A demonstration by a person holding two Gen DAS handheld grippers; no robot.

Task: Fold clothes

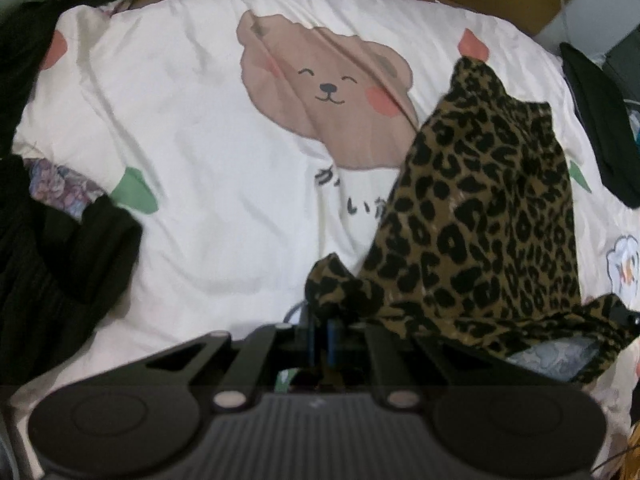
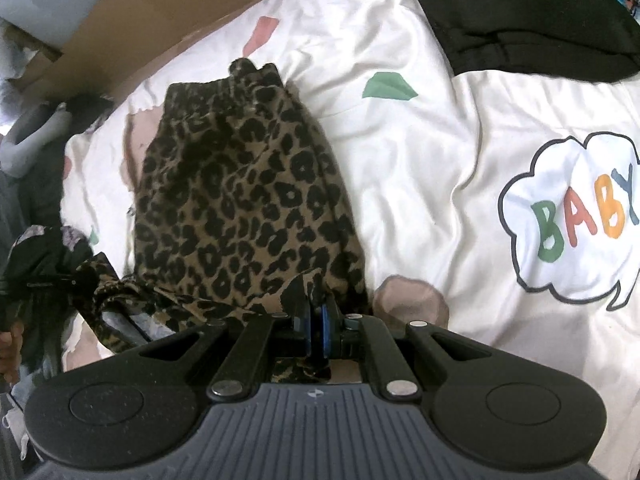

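Observation:
A leopard-print garment (image 1: 480, 208) hangs stretched above a cream bedspread (image 1: 192, 152) printed with a bear. My left gripper (image 1: 322, 320) is shut on one near corner of the garment, and the cloth bunches over its blue pads. In the right wrist view the same garment (image 2: 240, 208) runs away from me, its gathered waistband at the far end. There my right gripper (image 2: 316, 320) is shut on the other near corner, with the fabric pinched between its blue pads (image 2: 326, 332). The far end of the garment lies on the bedspread (image 2: 420, 152).
Black clothes (image 1: 52, 248) are piled at the left of the bed, with a floral piece (image 1: 60, 188) among them. More black clothing (image 2: 532, 16) lies at the far right. A cardboard box (image 2: 140, 20) stands behind the bed. A "BABY" cloud print (image 2: 576, 216) marks the spread.

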